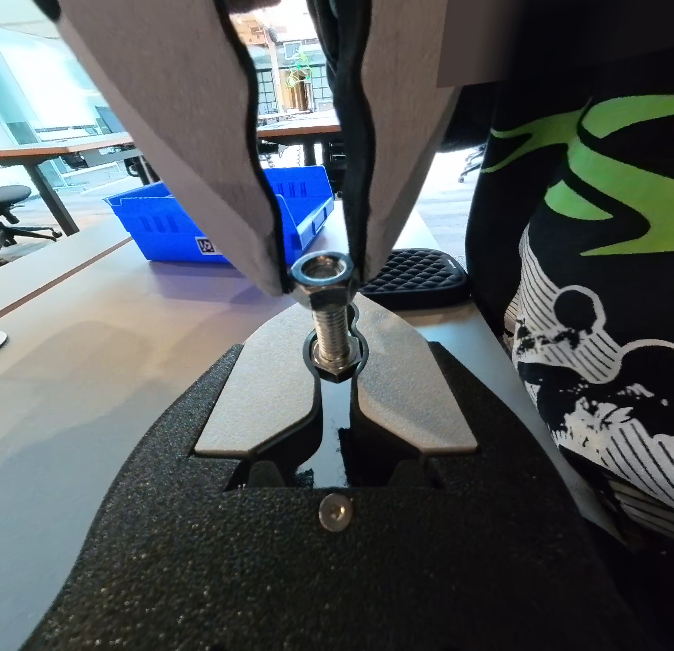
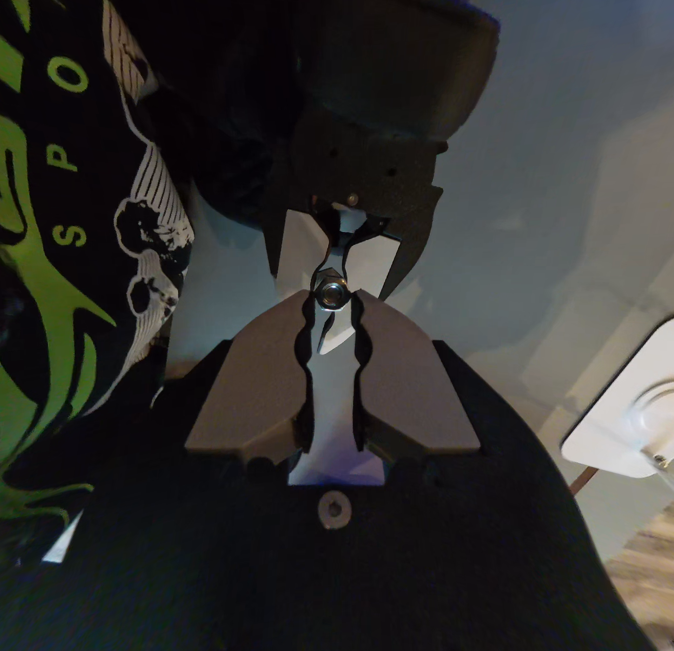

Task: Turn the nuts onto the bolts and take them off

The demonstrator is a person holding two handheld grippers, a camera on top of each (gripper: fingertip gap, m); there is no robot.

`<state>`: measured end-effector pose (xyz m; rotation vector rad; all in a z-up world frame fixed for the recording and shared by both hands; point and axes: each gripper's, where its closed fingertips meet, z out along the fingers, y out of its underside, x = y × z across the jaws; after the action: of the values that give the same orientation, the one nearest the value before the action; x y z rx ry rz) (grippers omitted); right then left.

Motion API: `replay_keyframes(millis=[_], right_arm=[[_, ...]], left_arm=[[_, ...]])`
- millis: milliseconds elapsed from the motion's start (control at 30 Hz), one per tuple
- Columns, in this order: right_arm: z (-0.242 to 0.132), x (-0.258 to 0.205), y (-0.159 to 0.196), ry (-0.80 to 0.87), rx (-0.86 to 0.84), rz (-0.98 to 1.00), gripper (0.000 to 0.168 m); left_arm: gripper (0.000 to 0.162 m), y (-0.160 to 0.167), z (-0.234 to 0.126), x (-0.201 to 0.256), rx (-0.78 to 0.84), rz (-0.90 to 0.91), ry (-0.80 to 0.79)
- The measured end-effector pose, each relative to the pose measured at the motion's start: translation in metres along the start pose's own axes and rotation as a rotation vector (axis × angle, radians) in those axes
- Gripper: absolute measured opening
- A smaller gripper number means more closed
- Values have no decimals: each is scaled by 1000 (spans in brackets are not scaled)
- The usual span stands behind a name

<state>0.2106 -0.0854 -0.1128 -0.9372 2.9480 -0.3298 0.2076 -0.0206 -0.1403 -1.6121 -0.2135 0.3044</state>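
left gripper pinches bolt by its head to steady it; right gripper clamps nut at the tip for turning

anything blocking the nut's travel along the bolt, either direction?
Nothing visible. The nut sits at the tip of the bolt, pinched by the right gripper. Bare thread runs down to the left gripper, which clamps the bolt near its head. Beyond the tip is open air.
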Motion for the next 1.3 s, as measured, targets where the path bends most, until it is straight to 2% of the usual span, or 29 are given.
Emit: replay_keyframes(millis=[133, 233, 367, 500, 567, 700, 800, 900, 1033, 1100, 1200, 1300], right_arm=[[-10, 0, -4, -45, 55, -220, 28], [-21, -1, -8, -75, 99, -554, 29], [-14, -8, 0, -149, 23, -946, 34], [-5, -9, 2, -235, -79, -1052, 33], [-2, -8, 4, -256, -112, -1079, 26], [0, -7, 1, -237, -109, -1050, 17], [-1, -5, 1, -197, -103, -916, 17], [0, -3, 0, -136, -111, -688, 17], [-1, -1, 2, -64, -97, -172, 17], [-1, -3, 4, -52, -62, -39, 17], [-1, -3, 5, -41, -34, -42, 17], [-9, -7, -1, -78, 17, -184, 28]], left_arm=[[10, -1, 0, 0, 5, -1, 2], [10, 0, 0, 1, -2, 4, 6], [10, 1, 1, 2, -11, 11, 10], [10, 1, 1, 2, -12, 12, 8], [10, 1, 1, 2, -13, 13, 8], [10, 2, 2, 2, -16, 12, 5], [10, 2, 2, 1, -19, 7, -3], [10, 2, 2, 0, -18, 4, -10], [10, 2, 1, -2, -12, -6, -21], [10, 3, 2, -2, -20, -7, -19], [10, 3, 2, 0, -26, -3, -13], [10, 1, 1, -1, -12, -10, -13]])
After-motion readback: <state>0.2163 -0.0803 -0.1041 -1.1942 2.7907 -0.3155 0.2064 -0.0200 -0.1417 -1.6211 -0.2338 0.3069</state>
